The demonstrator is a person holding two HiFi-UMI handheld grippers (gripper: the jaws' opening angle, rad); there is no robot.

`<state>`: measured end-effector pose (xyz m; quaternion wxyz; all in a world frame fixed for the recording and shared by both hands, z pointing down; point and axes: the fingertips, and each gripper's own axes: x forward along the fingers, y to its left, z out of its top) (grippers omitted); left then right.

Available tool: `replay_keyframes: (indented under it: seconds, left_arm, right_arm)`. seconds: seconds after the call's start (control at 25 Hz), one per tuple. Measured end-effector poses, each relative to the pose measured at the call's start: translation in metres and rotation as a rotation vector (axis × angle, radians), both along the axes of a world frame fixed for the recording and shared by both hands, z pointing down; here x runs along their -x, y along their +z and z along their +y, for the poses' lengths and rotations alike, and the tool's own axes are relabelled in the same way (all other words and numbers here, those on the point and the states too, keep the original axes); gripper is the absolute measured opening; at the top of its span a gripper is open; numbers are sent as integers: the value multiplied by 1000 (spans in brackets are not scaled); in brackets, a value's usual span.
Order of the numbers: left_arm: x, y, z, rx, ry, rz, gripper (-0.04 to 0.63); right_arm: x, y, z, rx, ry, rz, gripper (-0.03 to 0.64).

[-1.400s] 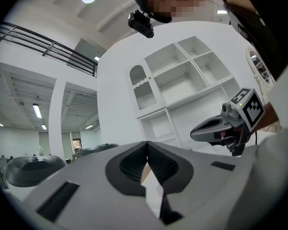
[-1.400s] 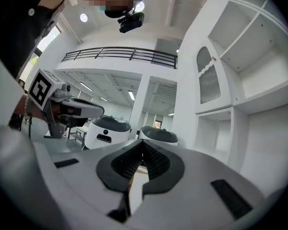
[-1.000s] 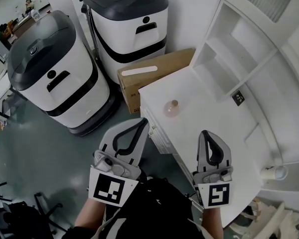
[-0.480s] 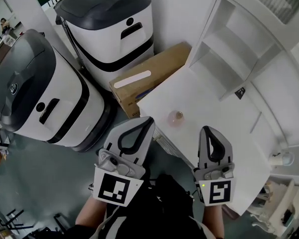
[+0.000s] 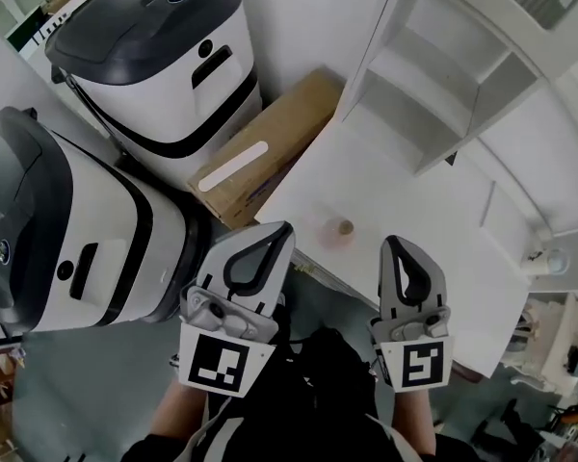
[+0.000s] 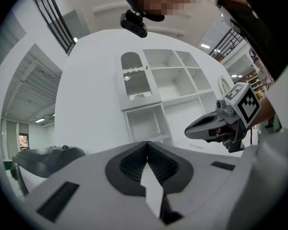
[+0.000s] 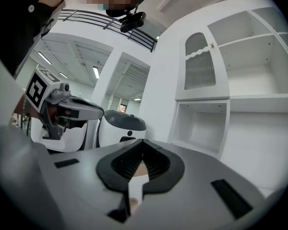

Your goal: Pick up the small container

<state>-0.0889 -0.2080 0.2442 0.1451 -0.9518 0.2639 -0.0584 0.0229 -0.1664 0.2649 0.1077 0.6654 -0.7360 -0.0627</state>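
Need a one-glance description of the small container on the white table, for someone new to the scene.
Find the white table beside the cardboard box. Near the table's edge closest to the person stands the small container. It is pinkish and translucent with a round brown top, alone on that bare white stretch.

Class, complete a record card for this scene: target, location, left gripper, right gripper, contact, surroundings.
target: small container, upright
location: on the white table, near its front edge
left gripper: shut, empty
right gripper: shut, empty
contact: none; both grippers held short of the container
surroundings: cardboard box and two white machines beside the table; white shelf unit behind it
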Motion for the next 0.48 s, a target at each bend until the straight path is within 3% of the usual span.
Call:
replay_keyframes:
  seconds: [0.48]
  left_arm:
    - [-15, 18, -23, 38, 115, -3, 2]
  right_arm:
    - [-8, 13, -8, 36, 108, -9, 2]
